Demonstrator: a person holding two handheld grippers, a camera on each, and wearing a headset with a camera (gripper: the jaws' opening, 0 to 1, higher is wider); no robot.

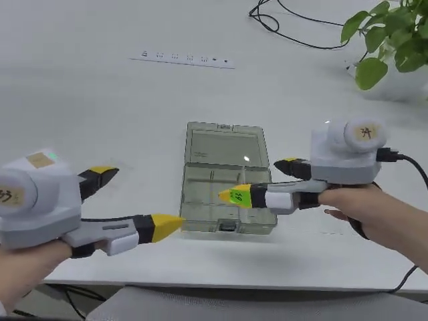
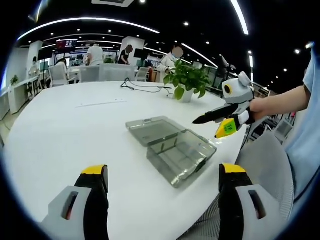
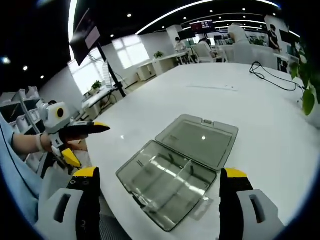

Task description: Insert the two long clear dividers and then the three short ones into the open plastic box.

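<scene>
Well, in the head view the open plastic box (image 1: 224, 147) lies at the middle of the white table (image 1: 100, 100). Its lid is laid flat toward the upper part of the frame and its base is nearer the bottom edge. The base's long axis runs left to right across the frame, parallel to the hinge. Faint clear dividers (image 1: 224, 180) seem to cross the base; I cannot count them. The left gripper (image 1: 135, 198) sits at lower left with its jaws spread and empty. The right gripper (image 1: 256, 179) hangs at the base's right end, jaws apart too, holding nothing.

In the left gripper view the box (image 2: 152, 129) lies at centre, its long axis slanting from upper left to lower right. The left gripper's own yellow-tipped jaws rise wide at the bottom, well short of it. The right gripper (image 2: 206, 128) points in from the right.

In the right gripper view the box (image 3: 197, 140) sits between that gripper's parted jaws, base at lower centre and lid toward the upper right. The partitions inside show most plainly here. The left gripper (image 3: 90, 144) is at the left edge, spread.

My judgement: any long piece yet to go in should be held upright and parallel to the base's long axis. Lower both ends into the wall grooves together, with the other gripper steadying the rim, since a light box may slide. Short ones follow crosswise.
</scene>
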